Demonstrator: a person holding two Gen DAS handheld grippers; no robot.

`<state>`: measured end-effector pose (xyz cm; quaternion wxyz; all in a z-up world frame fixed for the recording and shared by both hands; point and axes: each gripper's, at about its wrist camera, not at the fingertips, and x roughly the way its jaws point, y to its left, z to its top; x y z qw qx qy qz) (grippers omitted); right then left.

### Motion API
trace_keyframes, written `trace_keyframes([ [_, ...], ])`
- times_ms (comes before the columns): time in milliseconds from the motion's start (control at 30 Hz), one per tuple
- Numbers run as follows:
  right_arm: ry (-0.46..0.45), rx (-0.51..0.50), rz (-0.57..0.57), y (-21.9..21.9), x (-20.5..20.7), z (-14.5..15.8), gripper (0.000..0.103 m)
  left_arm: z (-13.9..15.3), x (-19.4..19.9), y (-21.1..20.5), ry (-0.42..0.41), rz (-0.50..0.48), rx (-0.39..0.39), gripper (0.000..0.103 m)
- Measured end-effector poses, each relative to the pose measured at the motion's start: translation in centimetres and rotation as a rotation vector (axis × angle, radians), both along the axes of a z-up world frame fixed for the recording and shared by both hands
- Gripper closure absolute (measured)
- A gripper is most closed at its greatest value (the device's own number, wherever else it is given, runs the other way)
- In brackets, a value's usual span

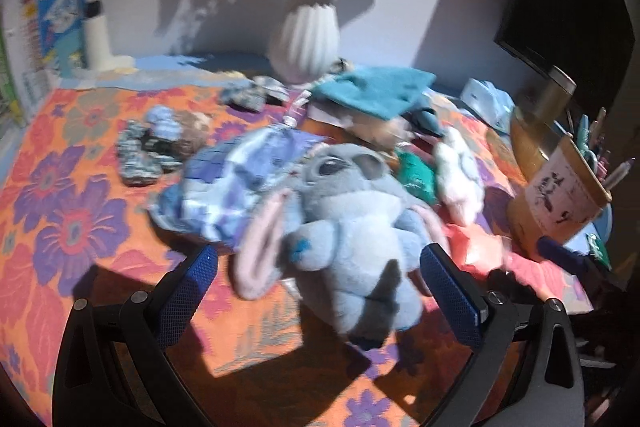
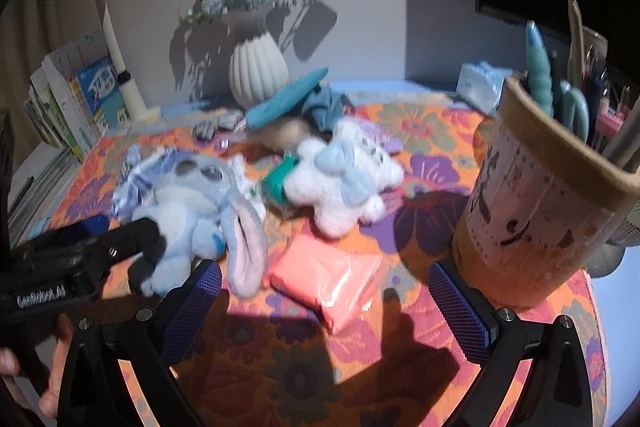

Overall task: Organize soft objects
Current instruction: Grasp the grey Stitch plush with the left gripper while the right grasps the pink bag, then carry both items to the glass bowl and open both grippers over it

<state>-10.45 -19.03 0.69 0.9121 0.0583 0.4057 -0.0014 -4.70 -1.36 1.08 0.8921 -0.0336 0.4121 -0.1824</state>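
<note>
A: Blurred throughout. Heap behind blue plush toy (image 1: 352, 227) hard to sort; brown thing under teal cloth (image 1: 376, 89) unclear.
B: Toy lying on floral desk (image 1: 72, 155), between left gripper (image 1: 318, 291) fingers, spread wide, nothing clamped.
A: Right gripper (image 2: 324, 301) low, fingers wide apart, empty, near pink packet (image 2: 328, 279).
</note>
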Motion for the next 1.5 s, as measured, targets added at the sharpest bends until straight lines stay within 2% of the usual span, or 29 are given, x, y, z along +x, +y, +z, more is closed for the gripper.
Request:
trace_keyframes([
  [100,0.054,0.008,0.019,-0.1,0.0,-0.8,0.000,-0.1,0.9,-0.5,0.055,-0.030,-0.063,0.003],
  [167,0.085,0.004,0.035,-0.2,0.5,-1.2,0.002,-0.3,1.4,-1.0,0.082,-0.043,-0.077,0.003],
  [300,0.122,-0.096,0.060,0.2,1.7,-1.5,0.003,-0.6,2.1,-2.3,0.098,-0.038,-0.044,0.003],
  [433,0.160,-0.113,0.096,0.3,2.9,-2.3,0.014,-1.3,2.5,-3.3,0.098,-0.020,0.017,0.003],
  [467,0.168,-0.109,0.099,0.2,3.1,-2.5,0.014,-1.5,2.5,-3.4,0.093,-0.015,0.029,0.008],
  [500,0.178,-0.103,0.102,0.1,3.3,-2.8,0.016,-1.6,2.5,-3.6,0.086,-0.006,0.050,0.018],
  [533,0.187,-0.097,0.106,0.1,3.4,-2.9,0.022,-1.8,2.6,-3.6,0.084,-0.003,0.071,0.023],
  [567,0.191,-0.095,0.109,0.3,3.5,-3.0,0.023,-1.9,2.6,-3.6,0.085,0.000,0.085,0.026],
  [633,0.180,-0.096,0.114,0.4,3.4,-2.8,0.034,-1.7,2.3,-3.3,0.070,0.007,0.089,0.031],
  [733,0.162,-0.087,0.133,0.9,2.8,-2.5,0.037,-0.8,1.3,-3.2,0.030,-0.017,0.079,0.042],
  [800,0.147,-0.069,0.146,1.2,2.0,-2.1,0.038,-0.1,0.6,-3.2,0.004,-0.032,0.079,0.061],
  [933,0.114,-0.050,0.152,1.5,0.4,-1.0,0.038,0.4,-0.4,-3.2,-0.001,-0.045,0.098,0.064],
  [1000,0.107,-0.050,0.146,1.3,-0.4,-0.4,0.038,0.4,-0.8,-3.1,0.002,-0.043,0.086,0.068],
  [1233,0.088,-0.003,0.094,-1.0,-3.0,1.7,0.038,1.4,-3.3,-2.6,0.005,-0.052,0.011,0.070],
  [1367,0.104,0.015,0.046,-2.8,-4.4,2.7,0.038,2.9,-5.3,-3.5,-0.016,-0.099,-0.024,0.087],
  [1433,0.117,0.019,0.012,-4.0,-5.1,3.1,0.038,3.2,-5.9,-4.4,-0.015,-0.118,-0.010,0.087],
  [1500,0.123,0.023,-0.025,-5.4,-5.9,3.3,0.038,2.8,-6.1,-5.3,-0.001,-0.120,0.040,0.084],
])
